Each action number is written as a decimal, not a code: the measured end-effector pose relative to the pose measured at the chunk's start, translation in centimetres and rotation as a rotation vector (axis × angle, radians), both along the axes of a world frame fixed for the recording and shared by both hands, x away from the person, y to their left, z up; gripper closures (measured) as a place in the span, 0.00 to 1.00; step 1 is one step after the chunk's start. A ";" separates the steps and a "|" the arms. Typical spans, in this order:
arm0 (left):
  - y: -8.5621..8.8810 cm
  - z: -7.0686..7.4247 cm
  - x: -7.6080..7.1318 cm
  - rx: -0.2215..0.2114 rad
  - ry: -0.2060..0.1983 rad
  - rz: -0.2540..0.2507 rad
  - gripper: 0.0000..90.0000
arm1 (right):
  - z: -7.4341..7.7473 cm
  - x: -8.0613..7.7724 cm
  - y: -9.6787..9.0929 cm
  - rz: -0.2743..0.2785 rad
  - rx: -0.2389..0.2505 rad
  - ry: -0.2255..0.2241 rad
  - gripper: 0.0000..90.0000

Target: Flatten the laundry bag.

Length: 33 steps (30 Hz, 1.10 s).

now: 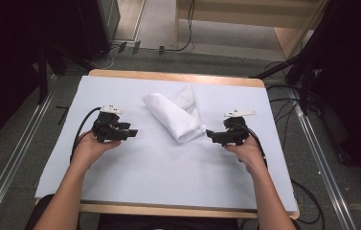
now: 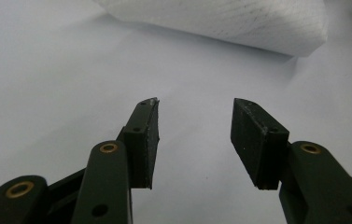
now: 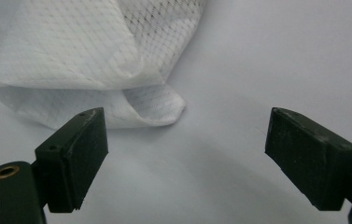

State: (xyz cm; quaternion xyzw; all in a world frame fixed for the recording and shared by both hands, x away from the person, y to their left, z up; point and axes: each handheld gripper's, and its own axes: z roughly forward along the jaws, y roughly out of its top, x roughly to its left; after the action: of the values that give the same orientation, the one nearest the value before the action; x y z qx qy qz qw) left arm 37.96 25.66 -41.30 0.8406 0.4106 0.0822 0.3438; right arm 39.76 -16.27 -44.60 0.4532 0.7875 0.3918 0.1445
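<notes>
Right gripper view: white mesh bag [image 3: 85, 60], no legible writing.

We worked bare-armed, each hand carrying a black two-jaw gripper: the left gripper [image 1: 131, 133] and the right gripper [image 1: 210, 135] had brass-ringed pivots, flat rectangular pads, black trailing cables and pale top plates.
</notes>
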 end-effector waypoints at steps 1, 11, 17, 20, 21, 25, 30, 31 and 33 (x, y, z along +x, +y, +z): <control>0.1 0.0 -0.1 0.011 0.002 0.005 0.58 | -0.1 -0.1 -0.1 0.000 0.006 0.002 0.16; 0.5 0.4 -0.6 -0.018 0.029 0.008 0.47 | 0.3 -0.8 -0.3 0.020 0.042 -0.027 0.22; 0.8 0.2 -0.4 -0.026 0.058 0.015 0.47 | 0.2 -0.8 -0.2 0.026 0.040 -0.023 0.28; 0.8 0.1 -0.3 -0.029 0.062 0.018 0.44 | 0.1 -0.7 0.0 0.031 0.027 -0.025 0.31; 0.8 0.1 -0.3 -0.029 0.062 0.018 0.43 | 0.1 -0.7 0.0 0.031 0.027 -0.025 0.31; 1.0 0.0 -0.3 -0.042 0.065 0.010 0.40 | 0.1 -0.8 -0.1 0.037 0.024 -0.017 0.34; 1.2 -0.1 -0.2 -0.049 0.061 0.012 0.39 | 0.1 -0.8 0.0 0.040 0.021 -0.016 0.35; 1.2 -0.1 -0.2 -0.049 0.061 0.012 0.39 | 0.1 -0.8 0.0 0.040 0.021 -0.016 0.35; 1.3 -0.1 -0.1 -0.046 0.061 0.015 0.39 | 0.1 -0.8 0.0 0.042 0.024 -0.009 0.38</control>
State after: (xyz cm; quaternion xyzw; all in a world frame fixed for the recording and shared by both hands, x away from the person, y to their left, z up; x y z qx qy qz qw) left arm 37.82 26.96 -41.45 0.8313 0.4290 0.0497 0.3499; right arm 38.95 -16.32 -44.50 0.4366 0.7915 0.4062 0.1342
